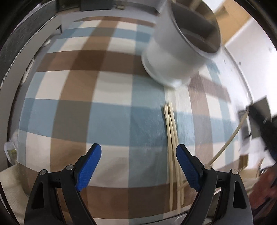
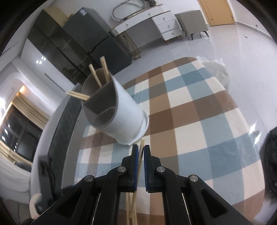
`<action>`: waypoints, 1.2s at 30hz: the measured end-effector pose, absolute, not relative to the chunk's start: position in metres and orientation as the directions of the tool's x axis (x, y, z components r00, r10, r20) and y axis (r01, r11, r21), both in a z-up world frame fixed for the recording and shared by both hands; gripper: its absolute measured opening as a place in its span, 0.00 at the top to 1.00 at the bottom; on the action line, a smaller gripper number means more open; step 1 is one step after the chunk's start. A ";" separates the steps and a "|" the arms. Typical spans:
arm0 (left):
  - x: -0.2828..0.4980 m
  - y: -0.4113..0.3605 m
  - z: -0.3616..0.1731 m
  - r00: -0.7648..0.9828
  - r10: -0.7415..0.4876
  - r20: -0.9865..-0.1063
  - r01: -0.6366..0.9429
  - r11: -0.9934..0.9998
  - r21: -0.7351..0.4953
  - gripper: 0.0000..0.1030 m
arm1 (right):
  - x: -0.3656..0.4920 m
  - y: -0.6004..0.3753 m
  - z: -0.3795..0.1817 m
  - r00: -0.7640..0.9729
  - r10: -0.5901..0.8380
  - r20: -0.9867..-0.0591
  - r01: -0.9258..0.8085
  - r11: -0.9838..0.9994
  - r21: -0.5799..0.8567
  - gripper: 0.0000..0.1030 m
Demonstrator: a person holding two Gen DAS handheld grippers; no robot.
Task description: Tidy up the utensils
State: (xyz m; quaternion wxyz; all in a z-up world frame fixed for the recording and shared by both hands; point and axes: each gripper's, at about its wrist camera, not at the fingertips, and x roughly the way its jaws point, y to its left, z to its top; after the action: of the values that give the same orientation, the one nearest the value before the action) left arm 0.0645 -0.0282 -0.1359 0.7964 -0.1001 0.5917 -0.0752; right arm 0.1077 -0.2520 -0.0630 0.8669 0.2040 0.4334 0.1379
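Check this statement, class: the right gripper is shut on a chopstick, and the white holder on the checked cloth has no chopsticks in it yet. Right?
One error. The right wrist view shows several chopsticks already standing in the white holder. The right gripper is indeed shut on a chopstick, and the holder stands on the checked cloth.

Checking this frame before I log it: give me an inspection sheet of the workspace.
Surface: checked blue, brown and cream tablecloth covering the table.
Job's things: white utensil holder with inner dividers, four chopsticks poking out; loose chopsticks lie on the cloth in front of it.
Clutter: white plastic bag at the far table edge.
Grippers: left gripper open, empty, above the cloth; right gripper shut on one chopstick.
Cables: hose or cable loop on the far desk.
Surroundings: dark cabinets, white drawer desk, wooden door.
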 end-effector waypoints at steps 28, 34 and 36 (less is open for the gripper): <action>0.054 -0.081 -0.163 0.235 -0.039 -0.971 0.097 0.995 -0.017 0.16 | 0.087 -0.287 -0.037 0.700 0.340 -0.628 -0.011 0.884 0.467 0.96; 0.066 -0.076 -0.162 0.226 -0.036 -0.974 0.074 0.997 -0.019 0.17 | 0.087 -0.284 -0.035 0.699 0.356 -0.620 -0.024 0.878 0.477 0.96; 0.079 -0.073 -0.160 0.215 -0.034 -0.976 0.068 0.997 -0.020 0.17 | 0.087 -0.283 -0.035 0.697 0.361 -0.619 -0.027 0.877 0.480 0.96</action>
State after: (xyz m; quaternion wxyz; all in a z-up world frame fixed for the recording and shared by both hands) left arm 0.0787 -0.0731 -0.1602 0.7793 0.0137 0.6256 -0.0329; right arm 0.0869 -0.2834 -0.0352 0.8938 0.2231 0.3735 0.1086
